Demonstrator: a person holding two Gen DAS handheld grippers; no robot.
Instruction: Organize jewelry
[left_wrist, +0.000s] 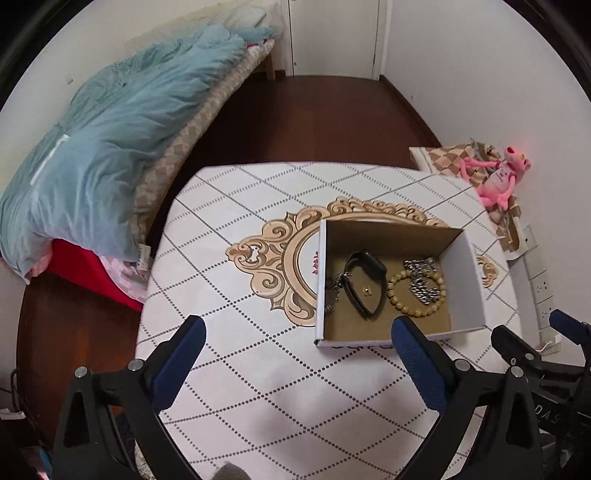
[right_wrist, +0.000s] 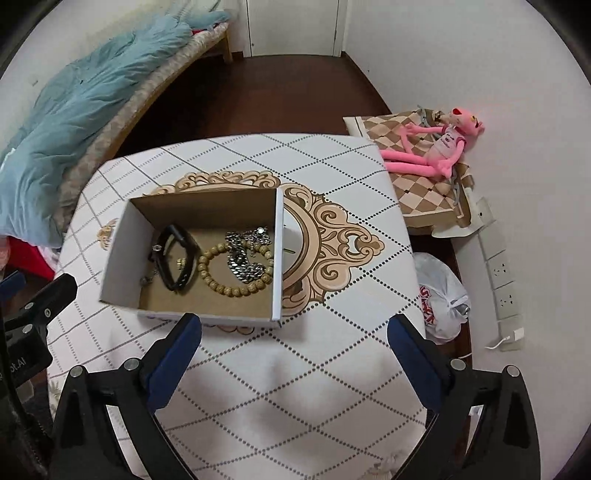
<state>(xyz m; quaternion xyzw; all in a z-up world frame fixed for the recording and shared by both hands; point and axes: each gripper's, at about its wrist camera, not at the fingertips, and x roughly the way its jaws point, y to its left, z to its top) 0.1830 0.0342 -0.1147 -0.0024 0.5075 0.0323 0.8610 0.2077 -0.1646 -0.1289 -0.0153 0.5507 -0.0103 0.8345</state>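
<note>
An open white cardboard box (left_wrist: 476, 280) (right_wrist: 114, 258) stands on the patterned table (left_wrist: 240, 369) (right_wrist: 295, 387). Inside lie a black wristband (left_wrist: 364, 284) (right_wrist: 177, 258), a beige bead bracelet (left_wrist: 397, 295) (right_wrist: 221, 284), a silver chain (left_wrist: 424, 286) (right_wrist: 247, 258), a small silver chain at the left wall (left_wrist: 334, 291) (right_wrist: 147, 278) and a tiny gold piece (left_wrist: 365, 291) (right_wrist: 180, 263). My left gripper (left_wrist: 297, 334) is open and empty, just in front of the box. My right gripper (right_wrist: 293, 332) is open and empty, in front of the box's right corner.
A bed with a blue quilt (left_wrist: 103, 140) (right_wrist: 85, 96) is at the left. A pink plush toy (left_wrist: 498, 177) (right_wrist: 432, 147) lies on a checked cloth at the right. A plastic bag (right_wrist: 441, 295) and a power strip (right_wrist: 502, 273) are by the right wall.
</note>
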